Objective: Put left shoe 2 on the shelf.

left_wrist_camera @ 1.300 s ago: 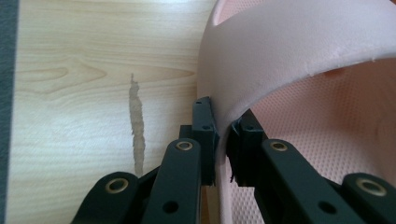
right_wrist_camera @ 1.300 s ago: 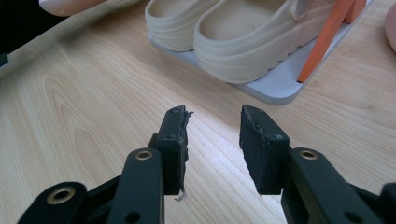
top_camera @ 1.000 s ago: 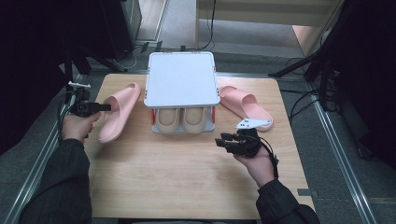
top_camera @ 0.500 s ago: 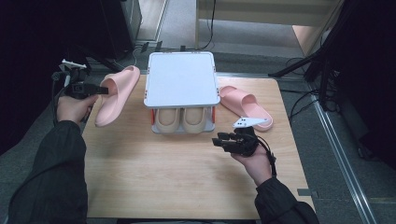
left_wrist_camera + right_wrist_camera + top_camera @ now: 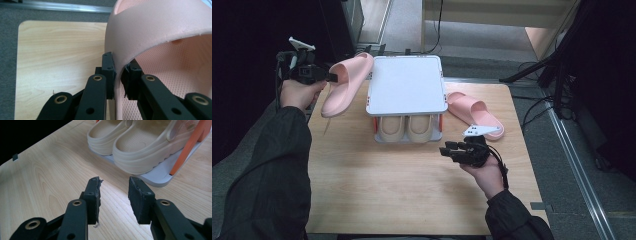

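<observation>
1. While the left gripper (image 5: 329, 77) pinches the strap edge of the pink slipper (image 5: 344, 82), one jaw outside the strap and one inside as the left gripper view shows, the slipper hangs in the air past the table's (image 5: 412, 200) ten o'clock corner, just beside the rack (image 5: 407, 85).
2. The slipper's long axis runs from about one o'clock at the far end down to seven o'clock at the near end, and it lies tilted, its open side turned toward the rack.
3. The relation that matters, by my judgement: the rack stands at three o'clock from the held slipper, and its white top shelf is bare, so a short sideways carry would bring the slipper over it.
4. The lower shelf (image 5: 160, 176) already holds a pair of beige clogs (image 5: 140, 147), which leaves no room there; the top is the open spot.
5. The right gripper (image 5: 451, 150) waits low over the table at about five o'clock from the rack, its jaws spread with nothing between them, aimed toward the clogs in the right gripper view.
6. A second pink slipper (image 5: 474, 112) lies flat on the table at three o'clock of the rack, nearer the right hand (image 5: 484, 172) than the left.
7. Watch the rack's left edge: the slipper's far end is close to it, so the carry likely needs height first.
</observation>
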Demonstrator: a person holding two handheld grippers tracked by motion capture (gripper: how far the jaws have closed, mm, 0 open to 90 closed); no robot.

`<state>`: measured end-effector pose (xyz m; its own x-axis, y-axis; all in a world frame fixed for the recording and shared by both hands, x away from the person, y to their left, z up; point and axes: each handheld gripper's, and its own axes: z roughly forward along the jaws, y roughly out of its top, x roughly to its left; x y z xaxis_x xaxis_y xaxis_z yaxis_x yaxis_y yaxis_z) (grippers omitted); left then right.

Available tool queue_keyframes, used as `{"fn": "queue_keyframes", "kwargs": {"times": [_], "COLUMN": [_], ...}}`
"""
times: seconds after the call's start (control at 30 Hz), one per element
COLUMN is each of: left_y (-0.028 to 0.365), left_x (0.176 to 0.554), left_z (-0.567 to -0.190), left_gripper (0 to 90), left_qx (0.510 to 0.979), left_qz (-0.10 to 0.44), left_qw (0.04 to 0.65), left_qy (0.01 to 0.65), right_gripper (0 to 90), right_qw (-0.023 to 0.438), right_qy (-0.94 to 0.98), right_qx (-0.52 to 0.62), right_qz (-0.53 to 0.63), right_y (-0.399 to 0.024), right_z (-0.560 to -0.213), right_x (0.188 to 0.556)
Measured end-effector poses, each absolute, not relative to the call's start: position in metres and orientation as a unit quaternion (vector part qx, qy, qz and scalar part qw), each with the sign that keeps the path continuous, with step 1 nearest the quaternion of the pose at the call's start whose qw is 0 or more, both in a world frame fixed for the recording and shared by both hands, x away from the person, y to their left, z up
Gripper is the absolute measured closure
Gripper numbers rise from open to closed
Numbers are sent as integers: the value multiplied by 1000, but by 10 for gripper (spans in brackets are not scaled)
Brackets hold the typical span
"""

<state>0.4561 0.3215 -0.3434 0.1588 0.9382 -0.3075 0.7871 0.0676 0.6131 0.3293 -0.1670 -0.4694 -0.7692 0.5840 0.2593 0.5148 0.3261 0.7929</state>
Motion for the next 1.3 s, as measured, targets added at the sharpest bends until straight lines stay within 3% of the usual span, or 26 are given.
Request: {"fn": "queue_keyframes", "kwargs": {"times": [0.73, 1.3], "left_y": [234, 210], "left_x": [507, 507], "left_z": [-325, -328], "left_gripper": [791, 672], "left_qx": [709, 735], "left_qz": [114, 108], "left_qw": [334, 327], "left_qy": [610, 584], "right_gripper": [625, 625], "right_qw": [30, 29], "right_qy": [806, 806], "right_qx": [334, 337], "right_qz": [487, 486], "right_y": [-175, -171], "right_z": [-465, -466], "right_x": [329, 333]}}
